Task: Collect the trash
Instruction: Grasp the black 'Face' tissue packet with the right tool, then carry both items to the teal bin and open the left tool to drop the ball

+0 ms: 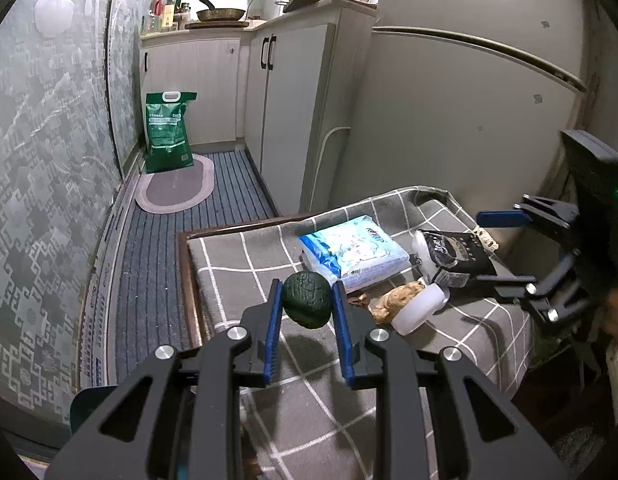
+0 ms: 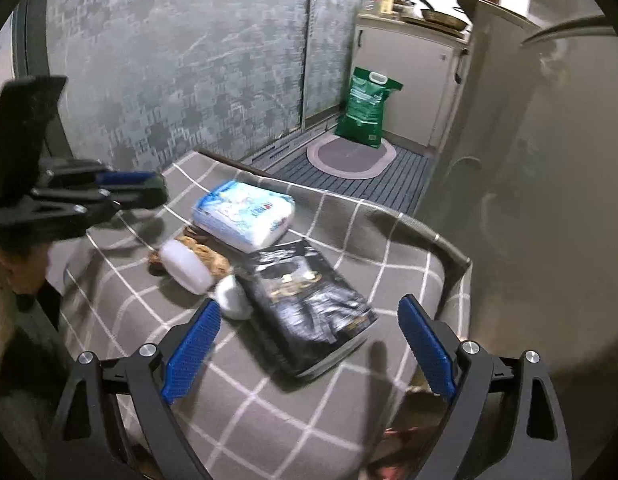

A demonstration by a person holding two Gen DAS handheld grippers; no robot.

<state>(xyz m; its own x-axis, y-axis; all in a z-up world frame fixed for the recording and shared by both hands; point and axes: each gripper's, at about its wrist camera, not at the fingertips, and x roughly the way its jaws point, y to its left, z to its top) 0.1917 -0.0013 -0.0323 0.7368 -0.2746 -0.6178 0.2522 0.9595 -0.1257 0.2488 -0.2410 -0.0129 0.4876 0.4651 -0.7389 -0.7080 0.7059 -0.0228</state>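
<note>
Left wrist view: left tool (image 1: 306, 304) tilts down over the counter (image 1: 237, 264), clamped on a dark green wrinkled lump (image 1: 307, 299), lifted off the cloth. Right tool (image 2: 309, 344) angled down w/ pads wide apart above black packet (image 2: 309, 308), long axis running away toward tissue pack (image 2: 245, 214).

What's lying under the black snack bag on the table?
The black snack bag rests on the grey checked tablecloth, its left edge overlapping a white crumpled piece. Whatever else lies beneath the bag is covered and cannot be seen.
</note>
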